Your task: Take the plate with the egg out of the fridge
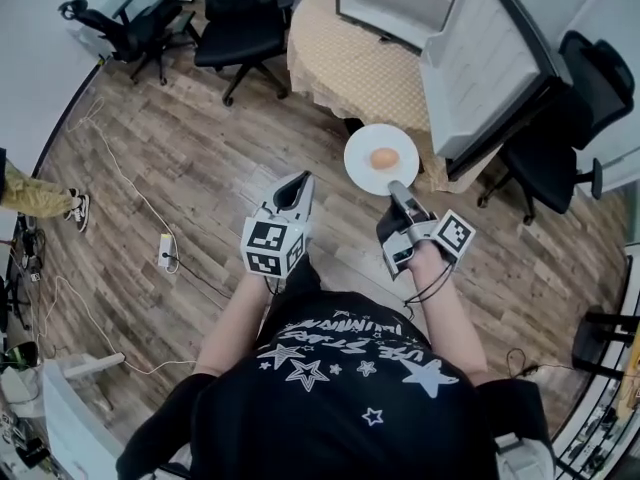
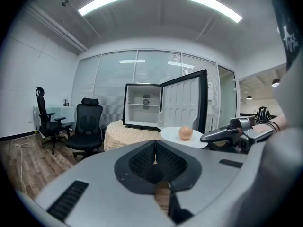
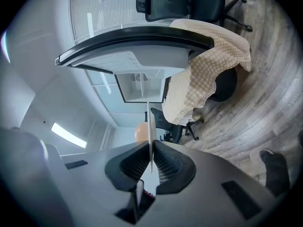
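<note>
We pinch the plate (image 1: 360,160) by its rim with our right gripper (image 1: 398,187), the egg (image 1: 384,158) on it, beside the table (image 1: 345,68) edge. Open floor (image 1: 190,168) lies to the left. Our left gripper (image 1: 297,184) is pressed together and empty.

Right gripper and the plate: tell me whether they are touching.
Touching. The right gripper view shows the right gripper pinching the plate by its rim.

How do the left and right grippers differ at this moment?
The right gripper is shut on the rim of the white plate, carrying the egg; the left gripper is shut on nothing. The right gripper is rolled onto its side; the left gripper sits level. Both are outside the open fridge.
</note>
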A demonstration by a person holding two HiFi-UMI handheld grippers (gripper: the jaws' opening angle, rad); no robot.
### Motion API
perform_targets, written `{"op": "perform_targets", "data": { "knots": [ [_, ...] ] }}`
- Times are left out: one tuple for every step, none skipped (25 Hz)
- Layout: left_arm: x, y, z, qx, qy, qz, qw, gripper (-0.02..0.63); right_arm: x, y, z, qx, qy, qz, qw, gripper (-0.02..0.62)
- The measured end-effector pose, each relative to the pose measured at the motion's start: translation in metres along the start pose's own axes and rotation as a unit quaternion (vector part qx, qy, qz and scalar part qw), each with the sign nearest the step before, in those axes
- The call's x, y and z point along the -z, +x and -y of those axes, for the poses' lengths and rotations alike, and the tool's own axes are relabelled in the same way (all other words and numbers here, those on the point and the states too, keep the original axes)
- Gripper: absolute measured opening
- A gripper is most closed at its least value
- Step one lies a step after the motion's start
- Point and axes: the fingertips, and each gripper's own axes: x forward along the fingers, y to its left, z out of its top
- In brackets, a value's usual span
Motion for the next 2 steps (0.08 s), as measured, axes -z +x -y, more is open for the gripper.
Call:
{"op": "perform_targets", "data": {
  "knots": [
    [0.0015, -0.0024, 0.0051, 0.000, 0.000, 0.001, 1.0000, 0.009, -0.0001, -0.0062, 0.0008, 0.000, 0.001, 0.000, 1.000, 0.038],
    [0.0030, -0.0047, 0.0103, 0.000, 0.000, 0.001, 1.0000, 0.009, -0.0002, -0.0124, 0.0015, 0.000, 0.001, 0.000, 1.000, 0.038]
  ]
}}
